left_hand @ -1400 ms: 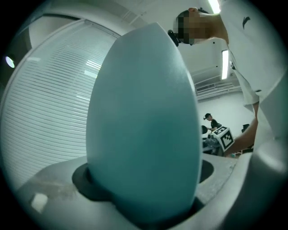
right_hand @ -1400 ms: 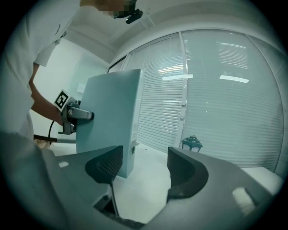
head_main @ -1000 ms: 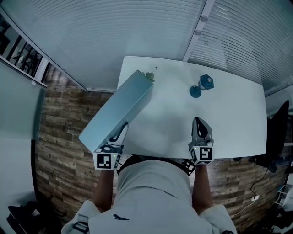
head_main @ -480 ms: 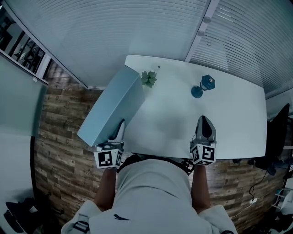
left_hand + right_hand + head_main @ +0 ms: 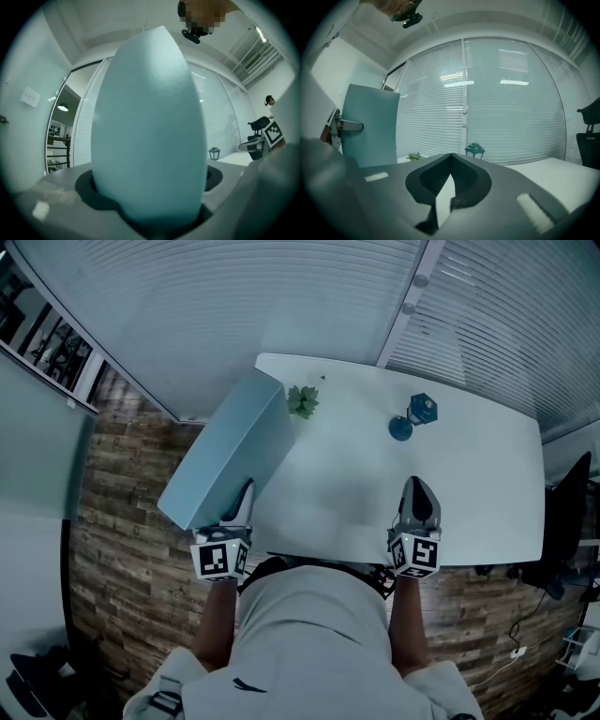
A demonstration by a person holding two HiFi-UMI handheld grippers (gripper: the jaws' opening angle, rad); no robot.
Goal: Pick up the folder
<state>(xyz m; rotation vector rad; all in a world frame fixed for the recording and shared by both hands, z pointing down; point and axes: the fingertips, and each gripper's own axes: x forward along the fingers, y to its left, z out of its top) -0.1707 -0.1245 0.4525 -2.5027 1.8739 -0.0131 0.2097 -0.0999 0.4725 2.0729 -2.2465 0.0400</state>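
The folder (image 5: 230,451) is a thick light-blue box file, held up at a slant over the table's left end. My left gripper (image 5: 242,504) is shut on its near end. In the left gripper view the folder (image 5: 150,122) fills the middle, wedged between the jaws. In the right gripper view the folder (image 5: 370,126) stands at the left with the left gripper's metal parts at its edge. My right gripper (image 5: 415,487) hangs over the table's front edge, shut and empty; its tips (image 5: 451,155) meet in a point.
The white table (image 5: 469,493) carries a small green plant (image 5: 303,401) by the folder's far end and a dark teal lantern (image 5: 419,413) further right. Blinds cover the window behind. Wooden floor lies to the left, and an office chair (image 5: 567,512) stands at the right.
The folder has swung a little to the left with my left gripper, and the plant it covered now shows. The right gripper has barely shifted.
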